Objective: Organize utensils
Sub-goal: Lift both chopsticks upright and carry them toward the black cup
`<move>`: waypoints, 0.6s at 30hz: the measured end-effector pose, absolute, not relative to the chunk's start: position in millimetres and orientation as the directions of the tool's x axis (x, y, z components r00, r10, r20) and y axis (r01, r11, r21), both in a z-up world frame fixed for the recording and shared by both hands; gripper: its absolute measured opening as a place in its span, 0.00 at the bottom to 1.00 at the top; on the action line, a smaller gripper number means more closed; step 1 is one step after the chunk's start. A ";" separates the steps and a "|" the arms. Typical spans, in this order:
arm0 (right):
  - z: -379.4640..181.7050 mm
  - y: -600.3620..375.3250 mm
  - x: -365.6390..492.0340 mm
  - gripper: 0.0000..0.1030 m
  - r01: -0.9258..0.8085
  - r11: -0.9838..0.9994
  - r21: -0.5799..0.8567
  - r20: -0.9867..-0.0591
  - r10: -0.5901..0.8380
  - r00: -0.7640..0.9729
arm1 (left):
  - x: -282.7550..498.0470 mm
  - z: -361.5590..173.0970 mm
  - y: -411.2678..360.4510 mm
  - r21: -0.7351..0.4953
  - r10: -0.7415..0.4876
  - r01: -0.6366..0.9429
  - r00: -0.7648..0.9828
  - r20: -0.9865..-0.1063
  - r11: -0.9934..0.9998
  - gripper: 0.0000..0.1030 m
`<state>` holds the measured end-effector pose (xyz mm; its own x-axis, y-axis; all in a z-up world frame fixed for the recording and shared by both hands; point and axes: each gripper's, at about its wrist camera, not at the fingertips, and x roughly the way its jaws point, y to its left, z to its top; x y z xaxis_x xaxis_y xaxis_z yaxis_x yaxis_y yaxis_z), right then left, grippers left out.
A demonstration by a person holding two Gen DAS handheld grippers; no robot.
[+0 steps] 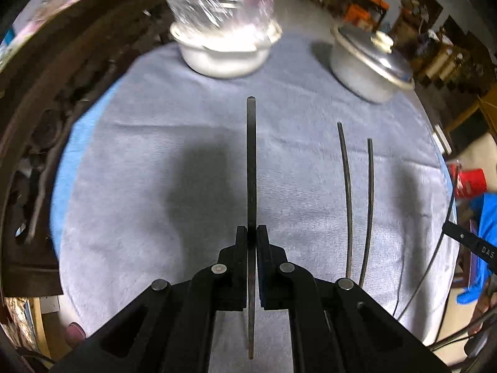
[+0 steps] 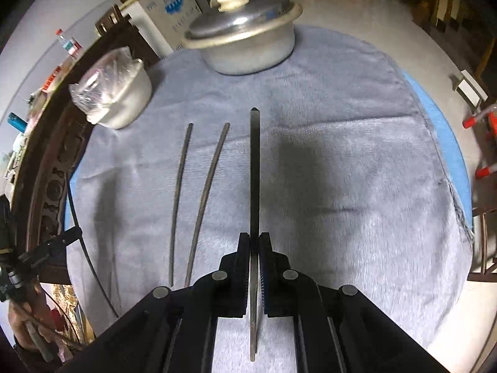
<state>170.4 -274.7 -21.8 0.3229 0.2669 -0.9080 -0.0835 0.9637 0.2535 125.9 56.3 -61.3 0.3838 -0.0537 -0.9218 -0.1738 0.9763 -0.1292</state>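
**Each gripper clamped on a dark chopstick above the cloth**

From the left wrist camera, we see the left gripper point(image 1: 252, 236) closed tight on a dark chopstick point(image 1: 251, 155), which runs straight ahead between the pads and sticks out behind them as well. It hangs above a grey-blue cloth point(image 1: 155, 171) spread over the table. To the right of it, two more thin dark sticks point(image 1: 348, 192) lie side by side on the cloth, close but apart. At the far edge stand a pot covered with clear plastic wrap point(image 1: 223, 40) on the left and a lidded metal pot point(image 1: 369, 62) on the right, well apart. A blue sleeve point(image 1: 487, 217) shows at the right border.

From the right wrist camera, we see the right gripper point(image 2: 254, 237) likewise pressed shut on a second dark chopstick point(image 2: 254, 171), pointing forward over the same cloth point(image 2: 357, 155). The two loose sticks point(image 2: 178, 192) lie on the cloth to its left, spreading slightly at their far ends. The lidded pot point(image 2: 248, 40) stands straight ahead at the far edge, the wrapped pot point(image 2: 115, 93) further left near the dark wooden table rim point(image 2: 40, 161). At the lower left border part of the other gripper point(image 2: 46, 255) and a hand are in view.
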 end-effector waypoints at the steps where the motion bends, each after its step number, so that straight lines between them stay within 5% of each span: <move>1: -21.1 -272.3 165.2 0.06 -0.084 0.962 0.258 -0.904 0.271 0.331 | 120.6 -59.3 56.7 -0.128 -0.046 -0.182 0.398 -0.916 0.975 0.05; 18: -0.4 -269.5 124.8 0.06 -0.082 0.935 0.345 -0.835 0.346 0.427 | 63.7 -7.6 39.4 -0.085 0.039 -0.197 0.555 -0.831 0.977 0.05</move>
<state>124.8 -269.5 -0.4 0.4271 0.3460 -0.8354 -0.0816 0.9349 0.3455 63.7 39.4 -7.6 0.5548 0.0393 -0.8311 -0.1968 0.9767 -0.0851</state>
